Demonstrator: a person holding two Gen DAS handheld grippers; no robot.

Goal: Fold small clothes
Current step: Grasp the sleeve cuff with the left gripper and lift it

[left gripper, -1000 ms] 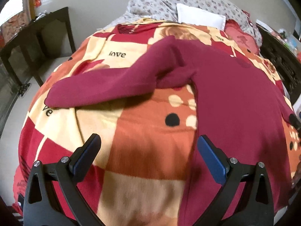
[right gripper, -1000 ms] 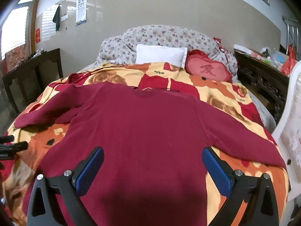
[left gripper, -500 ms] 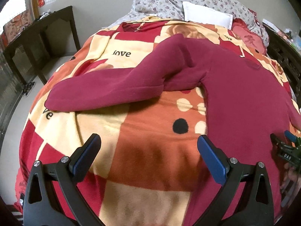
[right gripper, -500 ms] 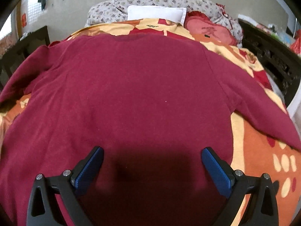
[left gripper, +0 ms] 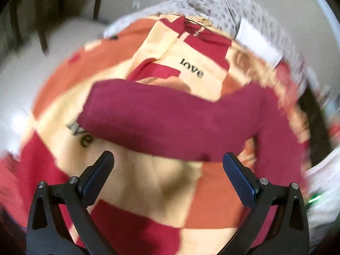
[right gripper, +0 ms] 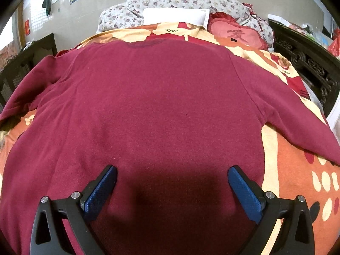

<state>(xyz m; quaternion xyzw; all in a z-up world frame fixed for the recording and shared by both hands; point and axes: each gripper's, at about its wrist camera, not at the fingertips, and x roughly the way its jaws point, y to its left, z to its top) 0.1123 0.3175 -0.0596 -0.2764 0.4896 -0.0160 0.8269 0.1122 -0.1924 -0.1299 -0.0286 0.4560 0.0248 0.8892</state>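
Note:
A dark red long-sleeved sweater [right gripper: 161, 97] lies flat, back up, on a bed with a patchwork blanket [right gripper: 297, 170]. My right gripper [right gripper: 172, 182] is open and empty, low over the sweater's lower middle. In the blurred left wrist view the sweater's left sleeve [left gripper: 170, 119] stretches across the blanket [left gripper: 161, 182], its cuff at the left. My left gripper [left gripper: 167, 167] is open and empty, just below the sleeve. The sweater's hem is hidden below the right gripper.
A white pillow [right gripper: 176, 14], a red heart cushion [right gripper: 235, 36] and a floral quilt [right gripper: 187, 0] lie at the bed's head. Dark carved furniture [right gripper: 306, 68] stands to the right, a dark rack [right gripper: 19, 63] to the left. Floor [left gripper: 25, 74] shows beyond the bed's left edge.
My left gripper has swung left and forward up to the sleeve, with motion blur. My right gripper has stayed low over the sweater's body. Both remain open.

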